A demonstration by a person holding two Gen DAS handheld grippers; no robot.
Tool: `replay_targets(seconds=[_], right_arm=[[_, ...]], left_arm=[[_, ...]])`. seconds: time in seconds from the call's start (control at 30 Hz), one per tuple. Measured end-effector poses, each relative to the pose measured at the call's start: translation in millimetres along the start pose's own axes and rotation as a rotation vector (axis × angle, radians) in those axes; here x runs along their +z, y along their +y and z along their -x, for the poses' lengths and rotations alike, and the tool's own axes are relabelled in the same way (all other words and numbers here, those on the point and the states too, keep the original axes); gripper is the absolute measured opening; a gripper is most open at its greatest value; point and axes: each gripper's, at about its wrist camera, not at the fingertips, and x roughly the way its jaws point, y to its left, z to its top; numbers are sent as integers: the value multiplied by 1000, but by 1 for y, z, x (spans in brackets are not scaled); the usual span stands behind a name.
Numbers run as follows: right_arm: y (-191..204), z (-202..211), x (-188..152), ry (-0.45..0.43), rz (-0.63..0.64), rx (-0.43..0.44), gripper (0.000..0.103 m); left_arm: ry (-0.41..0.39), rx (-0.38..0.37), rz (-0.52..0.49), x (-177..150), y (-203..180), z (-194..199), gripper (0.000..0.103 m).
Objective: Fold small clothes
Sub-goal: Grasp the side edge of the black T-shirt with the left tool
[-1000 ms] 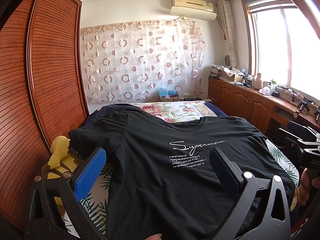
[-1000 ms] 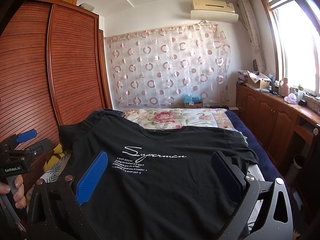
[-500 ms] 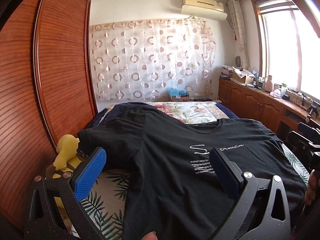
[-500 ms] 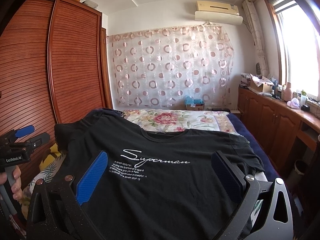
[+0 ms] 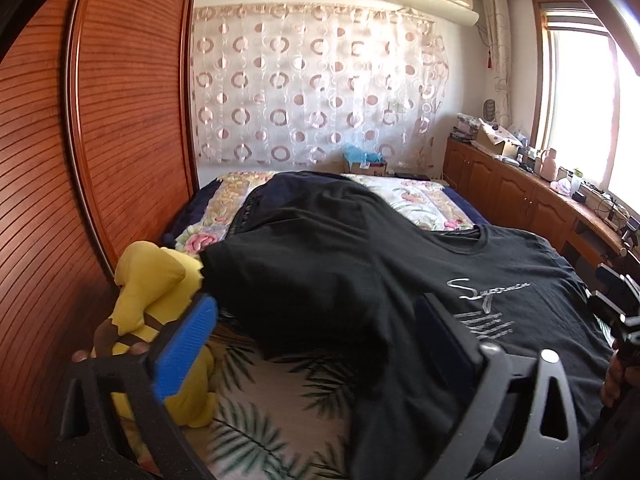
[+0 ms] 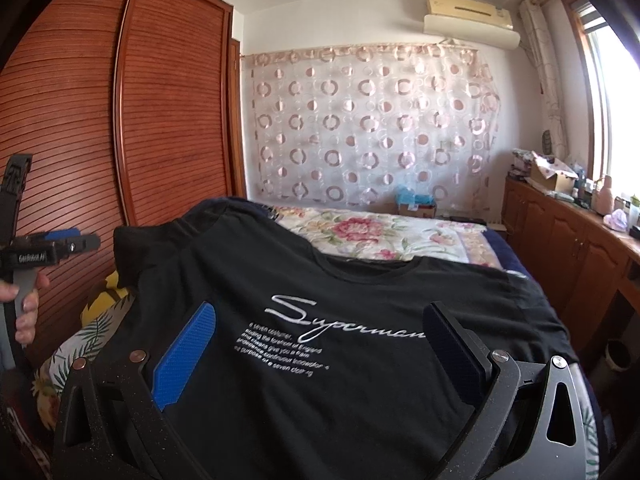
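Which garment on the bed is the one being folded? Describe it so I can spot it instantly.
On the bed, in front of the floral quilt, a black T-shirt lies spread flat. Unlike the yellow plush toy beside it, it carries a white cursive "Superman" print across its chest.

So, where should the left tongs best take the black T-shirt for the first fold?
Probably at the sleeve edge of the black T-shirt, coming from its outer side near the yellow plush toy. The sleeve lies flat with a free edge there. The left tongs, closing a little, press on nothing.
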Motion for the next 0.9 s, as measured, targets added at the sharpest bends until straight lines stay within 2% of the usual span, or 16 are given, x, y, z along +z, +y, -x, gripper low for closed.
replay_targets(seconds=[0.13,0.4,0.57,0.7,0.73,0.77,0.9], right_arm=[[-3,-16,-6,54,8,27,103],[-15,-25,5,112,33,57,103],[-19,-21,10,101,38,59,103],[-17,-16,6,87,30,51,103],[-15,-16,3,82,25,48,103],[-14,-15,2,80,20,47,103],[-7,-19,1,72,9,39,103]], left_arm=[[34,11,1,8,23,-15,79],[119,-10,47,23,63,-57,47],[158,-3,22,24,66,-73,25],[161,9,-17,26,63,-71,15],[159,15,-32,26,61,-70,7],[153,22,-46,27,60,-67,4],[117,8,-71,34,54,-55,3]])
